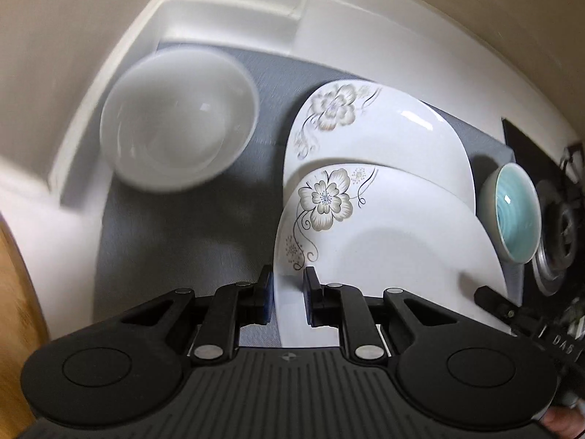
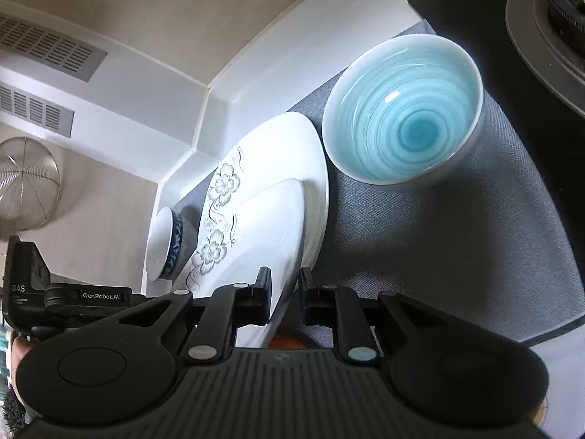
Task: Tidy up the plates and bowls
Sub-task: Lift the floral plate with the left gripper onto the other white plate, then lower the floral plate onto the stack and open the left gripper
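The 2 flowered plates and the blue bowl look glossy, glazed ceramic. The grey mat is matt woven cloth.

Soft daylight, motion-blurred white bowl, fisheye-warped edges.

White counter, grey mat spread across; on the mat, white bowl, floral plate, blue bowl.

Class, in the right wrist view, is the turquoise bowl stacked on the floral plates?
No, the turquoise bowl sits on the grey mat beside them.
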A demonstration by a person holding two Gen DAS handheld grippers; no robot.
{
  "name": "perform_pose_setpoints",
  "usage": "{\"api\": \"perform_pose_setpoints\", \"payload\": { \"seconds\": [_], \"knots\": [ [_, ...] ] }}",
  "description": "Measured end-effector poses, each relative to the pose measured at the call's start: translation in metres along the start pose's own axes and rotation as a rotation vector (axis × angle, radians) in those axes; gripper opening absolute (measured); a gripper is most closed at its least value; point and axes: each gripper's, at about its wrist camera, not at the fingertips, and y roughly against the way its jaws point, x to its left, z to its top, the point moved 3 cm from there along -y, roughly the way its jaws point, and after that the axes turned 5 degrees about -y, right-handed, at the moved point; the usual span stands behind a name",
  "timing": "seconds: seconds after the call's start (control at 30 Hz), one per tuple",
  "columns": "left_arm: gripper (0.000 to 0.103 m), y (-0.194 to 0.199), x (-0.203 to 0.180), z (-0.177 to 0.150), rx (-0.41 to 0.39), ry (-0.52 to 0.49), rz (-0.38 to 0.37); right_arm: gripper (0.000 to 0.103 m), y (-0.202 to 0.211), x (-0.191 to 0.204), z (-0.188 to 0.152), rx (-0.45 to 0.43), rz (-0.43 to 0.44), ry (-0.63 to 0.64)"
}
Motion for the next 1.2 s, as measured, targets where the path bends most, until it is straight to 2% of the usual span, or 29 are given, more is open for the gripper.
{"api": "perform_pose_setpoints", "payload": {
  "seconds": [0.1,0.3,0.4,0.43,0.47,0.5,0.57,0.6,0.63,0.73,0.83,0.93,1.1,1.2],
  "knots": [
    [0.017,0.002,-0.008,0.007,0.003,-0.03,0.026,0.019,-0.002,-0.005,0.005,-0.015,0.006,-0.015],
    [0.017,-0.002,-0.014,0.013,0.008,-0.022,0.042,0.019,-0.003,-0.012,0.014,-0.024,-0.004,-0.024],
    [0.016,-0.001,-0.017,0.015,0.0,-0.037,0.051,0.019,-0.003,-0.008,0.016,-0.015,-0.015,0.009],
    [0.002,0.001,-0.018,0.016,0.002,-0.03,-0.017,0.019,-0.002,-0.004,0.016,-0.01,-0.005,0.036],
    [0.002,-0.002,-0.022,0.019,0.02,-0.014,-0.109,0.019,-0.003,0.001,0.016,0.0,0.013,0.055],
    [0.002,0.0,-0.028,0.02,0.019,-0.016,-0.143,0.02,-0.004,0.006,0.016,0.01,0.021,0.068],
    [0.002,0.004,-0.046,0.02,-0.01,-0.108,-0.026,0.018,-0.008,0.015,0.014,0.006,-0.05,0.112],
    [0.002,0.002,-0.052,0.018,-0.019,-0.137,-0.02,0.016,-0.009,0.015,0.014,-0.005,-0.066,0.112],
    [0.002,-0.003,-0.054,0.018,-0.005,-0.13,-0.042,0.013,-0.011,0.009,0.015,-0.016,-0.066,0.086],
    [0.002,-0.015,-0.048,0.017,0.011,-0.082,-0.014,0.01,-0.012,-0.008,0.018,-0.042,-0.054,0.007],
    [0.002,-0.008,-0.037,0.011,-0.011,-0.027,-0.093,0.01,-0.01,-0.002,0.018,-0.041,-0.084,0.042],
    [0.003,0.004,-0.018,0.008,-0.052,0.024,-0.086,0.01,-0.011,0.0,0.018,-0.029,-0.097,0.056],
    [0.003,0.0,0.016,0.005,-0.039,0.145,-0.073,0.01,-0.02,0.004,0.024,0.0,-0.119,0.081],
    [0.003,-0.009,0.019,0.004,-0.015,0.152,-0.103,0.009,-0.025,0.01,0.031,-0.007,-0.155,0.127]
  ]
}}
